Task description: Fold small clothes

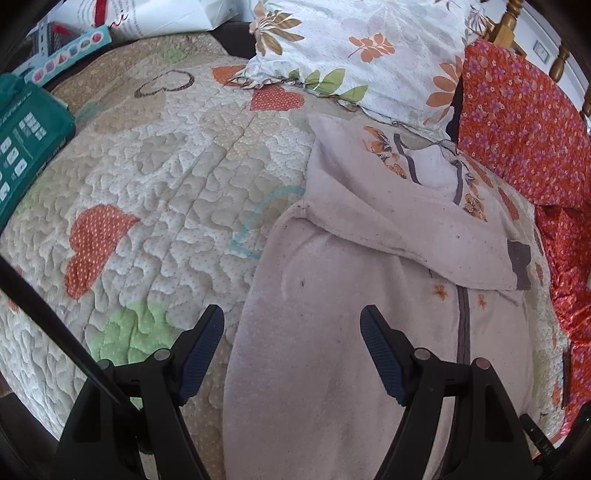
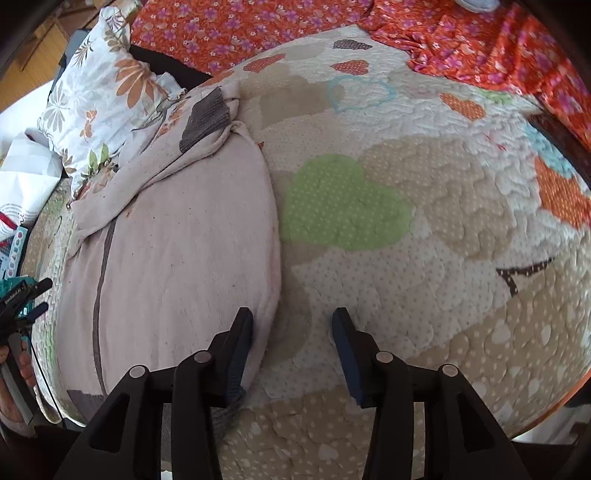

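Lying flat on the quilted bed cover [image 1: 155, 177], the pale pink garment [image 1: 332, 332] has one sleeve folded across its chest, its neck end toward the floral pillow [image 1: 354, 48]. The left hand-held gripper [image 1: 291, 354] hangs released above the garment's lower half, jaws spread and holding nothing. Only the left wrist view shows the teal box [image 1: 26, 144] at the bed's edge. The right wrist view alone shows the right hand-held gripper [image 2: 293, 350], jaws apart, one finger [image 2: 240, 350] against the garment's side edge, the other over bare quilt by a green heart patch [image 2: 340, 203]. An orange flowered cloth [image 2: 229, 29] lies along the far edge.
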